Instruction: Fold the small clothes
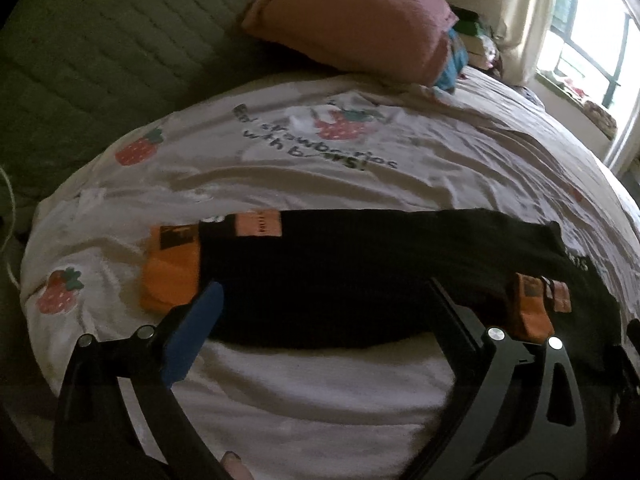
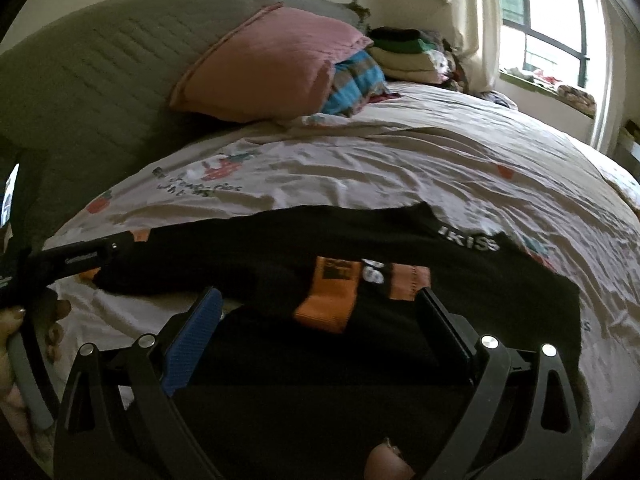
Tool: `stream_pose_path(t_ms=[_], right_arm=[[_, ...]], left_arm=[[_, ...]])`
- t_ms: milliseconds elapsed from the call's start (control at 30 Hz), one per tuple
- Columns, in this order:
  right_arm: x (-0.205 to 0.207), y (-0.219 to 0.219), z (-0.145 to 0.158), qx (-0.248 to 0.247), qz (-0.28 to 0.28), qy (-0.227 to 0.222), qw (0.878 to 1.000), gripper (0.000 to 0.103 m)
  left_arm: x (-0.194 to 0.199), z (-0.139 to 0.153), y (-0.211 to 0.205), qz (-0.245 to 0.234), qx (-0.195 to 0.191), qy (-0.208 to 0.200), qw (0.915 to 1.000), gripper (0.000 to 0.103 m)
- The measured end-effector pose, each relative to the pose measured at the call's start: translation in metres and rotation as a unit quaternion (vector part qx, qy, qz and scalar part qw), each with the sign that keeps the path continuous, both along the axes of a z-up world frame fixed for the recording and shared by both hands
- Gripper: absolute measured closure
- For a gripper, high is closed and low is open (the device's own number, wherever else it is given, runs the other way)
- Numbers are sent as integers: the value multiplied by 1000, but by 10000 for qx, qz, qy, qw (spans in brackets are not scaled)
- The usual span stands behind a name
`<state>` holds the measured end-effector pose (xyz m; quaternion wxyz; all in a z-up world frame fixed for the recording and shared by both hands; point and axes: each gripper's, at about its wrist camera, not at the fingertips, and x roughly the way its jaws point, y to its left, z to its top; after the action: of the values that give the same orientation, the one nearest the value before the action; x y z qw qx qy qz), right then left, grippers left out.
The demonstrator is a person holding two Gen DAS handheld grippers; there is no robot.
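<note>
A black garment with orange cuffs and patches lies spread across the bed. It also shows in the right wrist view, with an orange sleeve cuff lying on the black cloth. My left gripper is open, its jaws wide apart over the garment's near edge, by the orange cuff at the left end. My right gripper is open, its jaws either side of the orange cuff, just above the cloth. The left gripper's body shows at the left of the right wrist view.
The bed has a pale strawberry-print cover. A pink pillow leans on the grey headboard. Folded clothes are stacked at the far corner. A window is at the right.
</note>
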<state>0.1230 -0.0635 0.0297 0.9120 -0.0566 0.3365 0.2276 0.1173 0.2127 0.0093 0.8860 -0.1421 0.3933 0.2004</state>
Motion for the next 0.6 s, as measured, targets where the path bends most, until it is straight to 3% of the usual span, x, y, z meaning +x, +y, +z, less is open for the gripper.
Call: stream_pose_path(t_ms=[600], right_arm=[[0,70,1,-79,779,-68,9969,7]], left_arm=[[-17,-24,71,1048,-422,198,9934,11]])
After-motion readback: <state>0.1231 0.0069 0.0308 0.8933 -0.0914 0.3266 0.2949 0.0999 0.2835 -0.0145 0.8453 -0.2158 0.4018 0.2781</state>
